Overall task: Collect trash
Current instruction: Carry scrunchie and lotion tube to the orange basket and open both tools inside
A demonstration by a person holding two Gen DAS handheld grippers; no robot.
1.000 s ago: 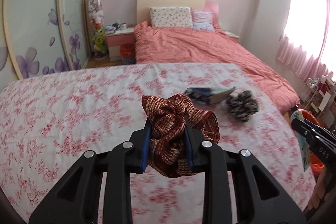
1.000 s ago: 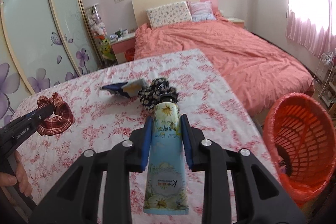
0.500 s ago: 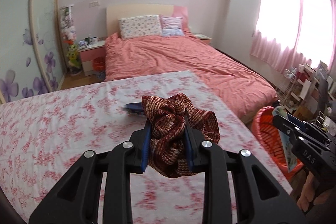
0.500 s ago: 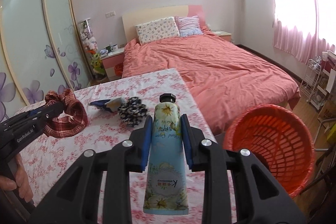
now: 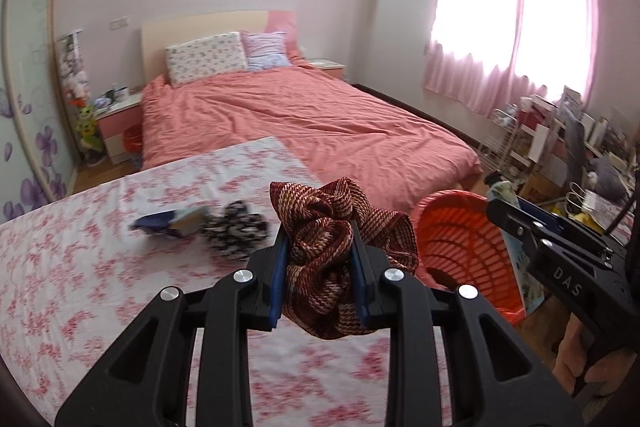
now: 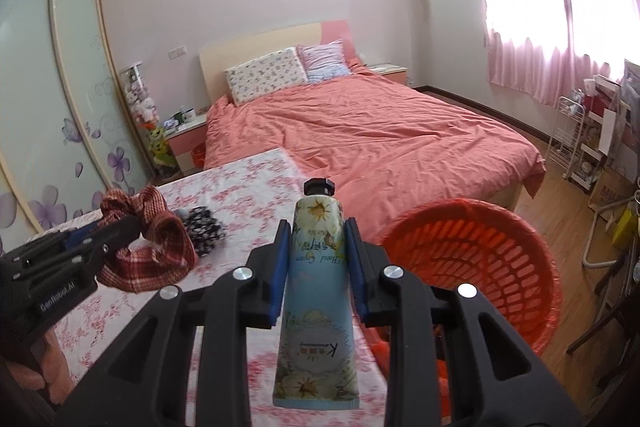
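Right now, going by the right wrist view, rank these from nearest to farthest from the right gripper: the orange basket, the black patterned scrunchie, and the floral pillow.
1. Orange basket, just right of the right gripper, below the table edge.
2. Black patterned scrunchie, left on the floral tablecloth.
3. Floral pillow, far back at the bed's head.

I count two tools: my left tool (image 5: 319, 275) and my right tool (image 6: 319, 269). Scrunchies come to two: one red woven scrunchie (image 5: 334, 255) and one black-and-white scrunchie (image 5: 236, 229). There is one hand cream tube (image 6: 318, 291), one dark blue wrapper (image 5: 170, 223), and one orange basket (image 6: 516, 267) by the flowered counter (image 5: 80, 267). Further off I make out one bed (image 5: 320, 123) carrying two pillows: one floral pillow (image 5: 206, 61) and one striped pillow (image 5: 266, 49). One small red bin (image 5: 133, 139) stands by one nightstand (image 5: 118, 119).
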